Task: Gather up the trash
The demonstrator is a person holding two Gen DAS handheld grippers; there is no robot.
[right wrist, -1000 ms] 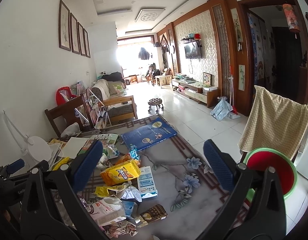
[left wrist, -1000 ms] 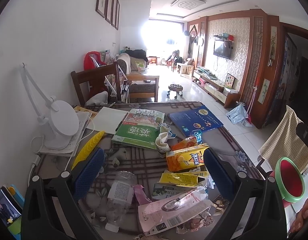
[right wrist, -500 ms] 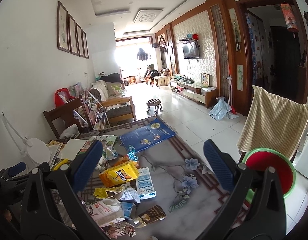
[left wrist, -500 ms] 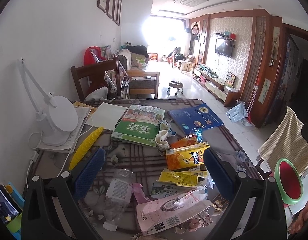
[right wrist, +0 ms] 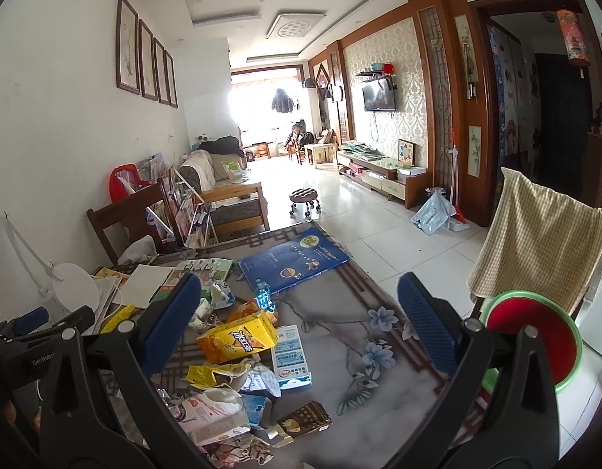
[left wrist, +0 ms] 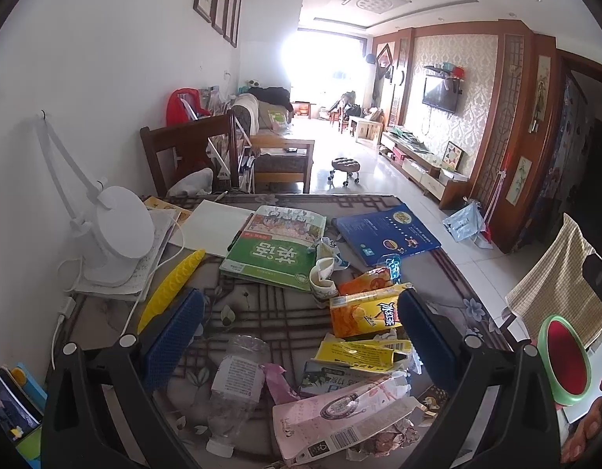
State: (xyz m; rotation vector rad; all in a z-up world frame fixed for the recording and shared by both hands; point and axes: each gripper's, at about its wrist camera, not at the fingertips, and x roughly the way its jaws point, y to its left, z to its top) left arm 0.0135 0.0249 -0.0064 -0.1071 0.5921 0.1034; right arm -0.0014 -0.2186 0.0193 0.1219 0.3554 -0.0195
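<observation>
Trash lies in a heap on the patterned table [left wrist: 261,312]: a yellow drink carton [left wrist: 363,310], a flattened yellow pack [left wrist: 359,353], a pink packet [left wrist: 336,418], a crushed clear bottle [left wrist: 234,387] and a crumpled paper cup [left wrist: 322,277]. My left gripper [left wrist: 297,336] is open and empty, held above the heap. My right gripper [right wrist: 301,328] is open and empty, above the table's right part; the yellow carton [right wrist: 238,342], a white-blue box [right wrist: 291,355] and a brown wrapper [right wrist: 304,418] lie below it. A red bin with a green rim [right wrist: 531,346] stands right of the table.
A green book [left wrist: 273,250], a blue book [left wrist: 386,232], white paper, a yellow corn-shaped object [left wrist: 172,289] and a white desk lamp [left wrist: 117,234] sit at the table's back and left. A wooden chair [left wrist: 187,152] stands behind. A chair draped with checked cloth [right wrist: 535,234] stands right.
Both grippers have drifted slightly, so the views have shifted a little. Nothing was grasped and the trash has not moved.
</observation>
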